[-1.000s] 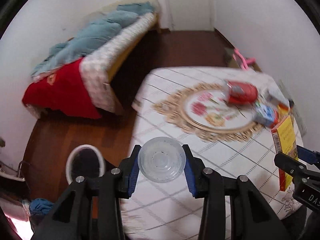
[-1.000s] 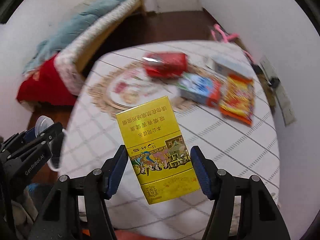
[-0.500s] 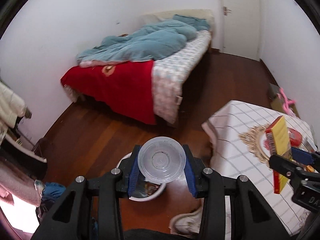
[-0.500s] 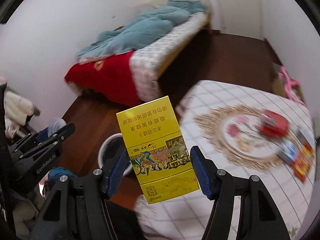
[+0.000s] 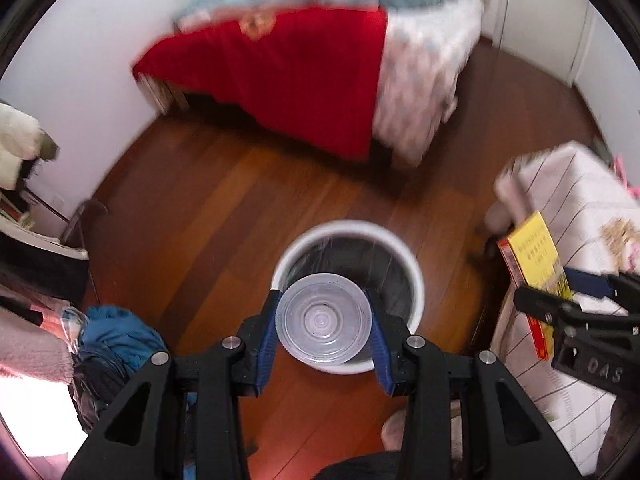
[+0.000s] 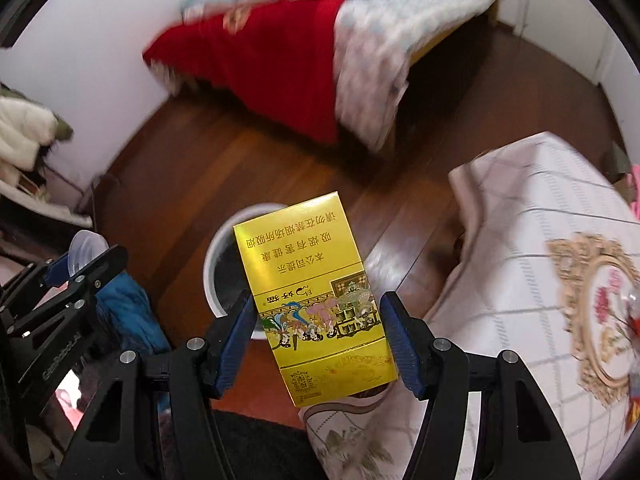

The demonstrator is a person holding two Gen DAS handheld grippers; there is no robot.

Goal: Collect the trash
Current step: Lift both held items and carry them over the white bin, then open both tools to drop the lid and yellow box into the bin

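My left gripper (image 5: 322, 326) is shut on a clear plastic cup (image 5: 323, 323) and holds it right above a white trash bin (image 5: 408, 264) with a dark liner on the wooden floor. My right gripper (image 6: 320, 330) is shut on a yellow carton (image 6: 312, 296) with red edges, held above the floor beside the same bin (image 6: 212, 268). The carton (image 5: 534, 268) and right gripper (image 5: 576, 300) show at the right of the left wrist view. The left gripper (image 6: 76, 276) with the cup (image 6: 84, 248) shows at the left of the right wrist view.
A table with a checked white cloth (image 6: 532, 264) stands to the right of the bin. A bed with a red cover (image 5: 288, 64) is beyond. A blue bundle of cloth (image 5: 116, 332) and clutter lie left of the bin.
Both grippers have swung left off the table and tilted down toward the floor. The bin has come from the edge of view to directly under the cup. Both keep their hold.
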